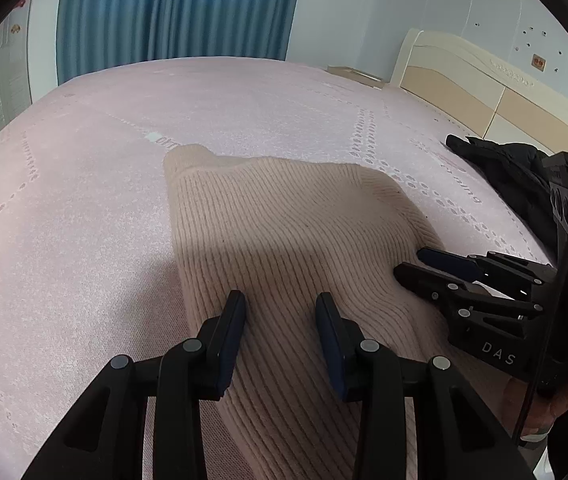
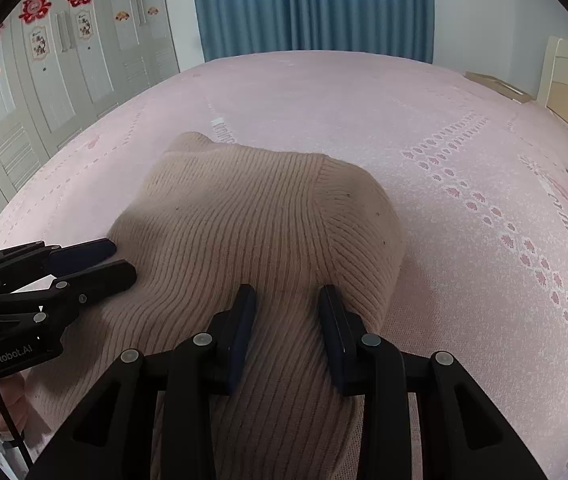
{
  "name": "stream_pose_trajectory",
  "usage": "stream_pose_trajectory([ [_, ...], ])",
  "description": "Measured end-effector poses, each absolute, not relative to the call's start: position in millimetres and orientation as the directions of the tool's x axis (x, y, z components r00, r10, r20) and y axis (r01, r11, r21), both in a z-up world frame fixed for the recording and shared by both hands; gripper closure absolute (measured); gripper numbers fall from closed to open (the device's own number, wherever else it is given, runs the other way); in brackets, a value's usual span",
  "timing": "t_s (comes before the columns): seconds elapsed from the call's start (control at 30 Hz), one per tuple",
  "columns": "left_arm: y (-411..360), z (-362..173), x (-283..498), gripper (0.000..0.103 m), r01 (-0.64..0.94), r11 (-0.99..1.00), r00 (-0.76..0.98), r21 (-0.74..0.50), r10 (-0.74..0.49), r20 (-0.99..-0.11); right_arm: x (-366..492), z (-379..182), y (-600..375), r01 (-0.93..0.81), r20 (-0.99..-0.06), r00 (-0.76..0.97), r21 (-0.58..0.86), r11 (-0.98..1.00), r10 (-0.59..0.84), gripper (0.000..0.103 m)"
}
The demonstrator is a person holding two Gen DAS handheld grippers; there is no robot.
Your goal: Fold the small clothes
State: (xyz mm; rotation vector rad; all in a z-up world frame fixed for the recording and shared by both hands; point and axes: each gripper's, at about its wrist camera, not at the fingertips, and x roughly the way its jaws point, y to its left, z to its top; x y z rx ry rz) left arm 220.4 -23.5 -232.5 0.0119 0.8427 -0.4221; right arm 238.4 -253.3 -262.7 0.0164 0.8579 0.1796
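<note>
Beige ribbed knit garment [image 1: 284, 232] lies on pink bed cover [image 1: 84, 200], roughly mid-bed, near edge toward the cams. Far end bunched/folded over w/ a rounded lump at top left. Fabric runs under both grippers.

L gripper [image 1: 280, 300] – jaws partly open, gap clear btw the blue pads; both fingertips rest down on the knit, fabric visible in the gap but not pinched. From the R wrist view the same gripper [image 2: 120, 258] comes in from the left edge, tips at the garment's left border, one finger above the other, narrow gap. Cannot tell from there if any cloth sits btw them.

R gripper [image 2: 285, 294] – also partly open, similar gap, tips on the knit near its right-hand fold. Nothing clamped as far as visible. In L wrist view it [image 1: 411, 262] enters from the right, tips touching garment's right edge.

Bkgd: blue curtain [image 2: 311, 8], white wardrobe doors [image 2: 64, 60] w/ red paper cut-outs, cream headboard [image 1: 483, 80]. Black clothing item [image 1: 503, 168] on bed at right, apart from the knit.

A hand [image 2: 4, 404] shows at lower left, holding the L gripper.
</note>
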Motion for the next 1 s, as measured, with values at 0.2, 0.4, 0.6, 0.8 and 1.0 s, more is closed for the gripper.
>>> stream_pose_trajectory([
  [0.2, -20, -223, 211, 0.068, 0.370, 0.915, 0.578, -0.162, -0.364, -0.730, 234, -251, -260, -0.152, -0.769, 0.609, 0.125, 0.980, 0.193, 0.070],
  [0.4, -9, -214, 186, 0.061, 0.393, 0.898, 0.539, -0.199, -0.400, -0.741, 200, -233, -272, -0.155, -0.768, 0.605, 0.146, 0.977, 0.211, 0.070],
  [0.6, 0, -221, 150, 0.060, 0.387, 0.894, 0.492, -0.227, -0.408, -0.769, 164, -235, -289, -0.108, -0.775, 0.585, 0.217, 0.970, 0.239, 0.069],
  [0.8, 8, -228, 142, 0.060, 0.341, 0.901, 0.475, -0.267, -0.410, -0.778, 184, -242, -299, -0.025, -0.759, 0.581, 0.346, 0.938, 0.295, 0.070],
  [1.0, 12, -227, 142, 0.059, 0.353, 0.897, 0.475, -0.266, -0.417, -0.775, 182, -224, -294, -0.095, -0.673, 0.676, 0.325, 0.941, 0.301, 0.092],
])
